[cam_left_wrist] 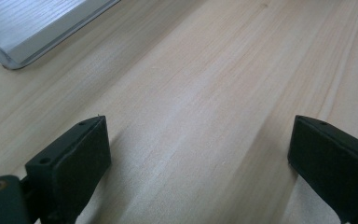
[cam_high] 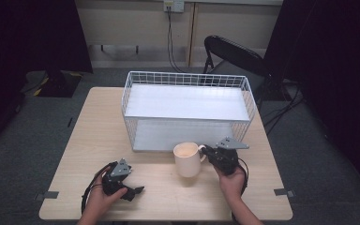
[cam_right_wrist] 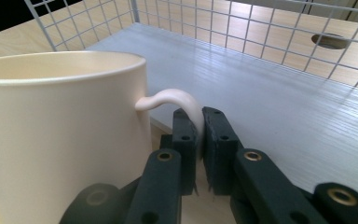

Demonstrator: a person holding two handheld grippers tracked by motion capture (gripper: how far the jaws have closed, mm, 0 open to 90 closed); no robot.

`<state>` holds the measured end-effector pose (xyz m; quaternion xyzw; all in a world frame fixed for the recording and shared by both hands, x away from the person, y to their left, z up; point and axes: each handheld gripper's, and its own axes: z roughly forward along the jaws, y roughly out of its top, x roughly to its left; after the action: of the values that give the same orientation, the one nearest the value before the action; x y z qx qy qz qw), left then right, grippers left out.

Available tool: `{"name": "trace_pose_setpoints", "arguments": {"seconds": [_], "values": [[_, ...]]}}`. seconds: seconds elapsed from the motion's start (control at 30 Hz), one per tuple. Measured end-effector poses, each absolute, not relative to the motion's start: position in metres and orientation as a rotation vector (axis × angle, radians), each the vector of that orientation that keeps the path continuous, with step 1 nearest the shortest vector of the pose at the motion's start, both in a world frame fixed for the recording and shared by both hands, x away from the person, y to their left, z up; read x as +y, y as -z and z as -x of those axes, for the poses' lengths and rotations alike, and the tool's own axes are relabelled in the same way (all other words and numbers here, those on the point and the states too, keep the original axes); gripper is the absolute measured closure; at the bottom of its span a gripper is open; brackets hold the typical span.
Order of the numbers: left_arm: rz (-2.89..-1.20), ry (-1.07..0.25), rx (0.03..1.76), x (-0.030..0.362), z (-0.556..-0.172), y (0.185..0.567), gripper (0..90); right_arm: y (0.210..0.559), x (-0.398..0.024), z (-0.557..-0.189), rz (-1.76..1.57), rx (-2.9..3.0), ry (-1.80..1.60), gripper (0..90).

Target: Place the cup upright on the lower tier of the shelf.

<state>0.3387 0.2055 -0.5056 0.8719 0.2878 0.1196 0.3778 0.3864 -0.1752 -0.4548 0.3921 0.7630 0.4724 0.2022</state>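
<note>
A cream mug (cam_high: 188, 159) stands on the wooden table (cam_high: 168, 197) just in front of the white wire shelf rack (cam_high: 187, 110). My right gripper (cam_high: 206, 152) is shut on the mug's handle, coming in from the mug's right. In the right gripper view the two black jaws pinch the thin curved handle (cam_right_wrist: 186, 103), with the mug (cam_right_wrist: 60, 130) large at the left and my right gripper (cam_right_wrist: 199, 122) closed around the handle. My left gripper (cam_high: 138, 190) rests on the table at the front left, open. Its pads (cam_left_wrist: 81, 154) stand wide apart over bare wood, my left gripper (cam_left_wrist: 198, 144) holding nothing.
The wire rack has an upper white shelf (cam_high: 185, 103) and a lower board (cam_high: 178, 136), open toward me. A corner of the lower board (cam_left_wrist: 37, 28) lies ahead of the left gripper. A black folding chair (cam_high: 236, 54) stands behind the table.
</note>
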Motion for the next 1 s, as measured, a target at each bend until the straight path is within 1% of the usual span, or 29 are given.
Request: {"name": "trace_pose_setpoints", "arguments": {"seconds": [0.67,1.0], "values": [[-2.228,-0.307,0.736,0.205,-0.339,0.506,5.1,0.447,-0.179,-0.397,-1.134,2.053,-1.313,84.3],[-2.229,-0.308,0.736,0.205,-0.339,0.506,5.1,0.449,-0.182,-0.404,-1.164,2.019,-1.309,84.3]]}}
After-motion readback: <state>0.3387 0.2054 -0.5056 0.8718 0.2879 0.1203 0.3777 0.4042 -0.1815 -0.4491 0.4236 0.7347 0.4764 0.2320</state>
